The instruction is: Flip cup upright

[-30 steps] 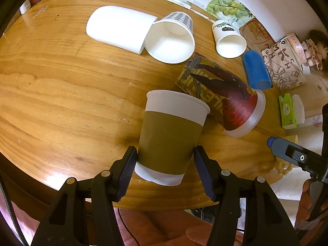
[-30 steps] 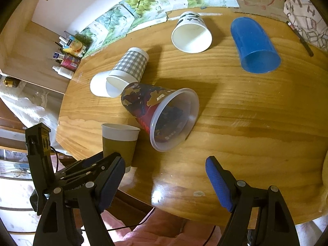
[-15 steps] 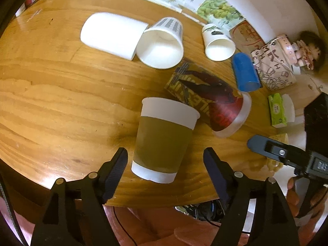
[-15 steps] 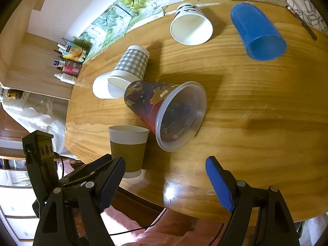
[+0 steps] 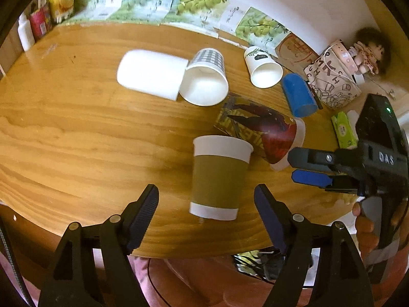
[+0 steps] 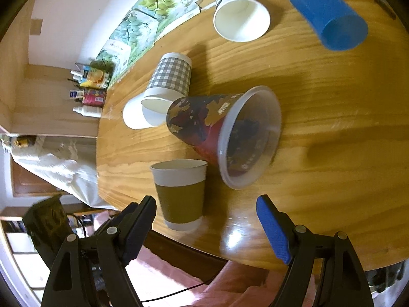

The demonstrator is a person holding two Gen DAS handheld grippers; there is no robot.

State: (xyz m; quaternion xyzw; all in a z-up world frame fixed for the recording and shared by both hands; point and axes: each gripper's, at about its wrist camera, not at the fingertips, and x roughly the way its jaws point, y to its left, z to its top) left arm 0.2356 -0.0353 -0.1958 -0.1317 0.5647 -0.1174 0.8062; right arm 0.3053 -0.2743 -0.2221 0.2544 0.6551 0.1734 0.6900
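Note:
A brown-sleeved white paper cup (image 5: 218, 176) stands upright near the table's front edge; it also shows in the right wrist view (image 6: 180, 194). My left gripper (image 5: 205, 213) is open and empty, drawn back just short of the cup. My right gripper (image 6: 205, 226) is open and empty, low over the front edge; in the left wrist view it (image 5: 310, 167) hangs to the right of the cup. A clear plastic cup with a red and dark print (image 6: 225, 133) lies on its side right behind the brown cup.
Lying on their sides on the wooden table (image 5: 76, 128): a white cup (image 5: 150, 74), a checked cup (image 5: 207, 79), a small white printed cup (image 5: 263, 69) and a blue cup (image 5: 297, 94). Bottles (image 5: 38, 18) stand far left; a patterned bag (image 5: 332, 81) far right.
My left gripper opened, let go of the brown cup and drew back from it. The cup stays upright. My right gripper moved in toward the cups.

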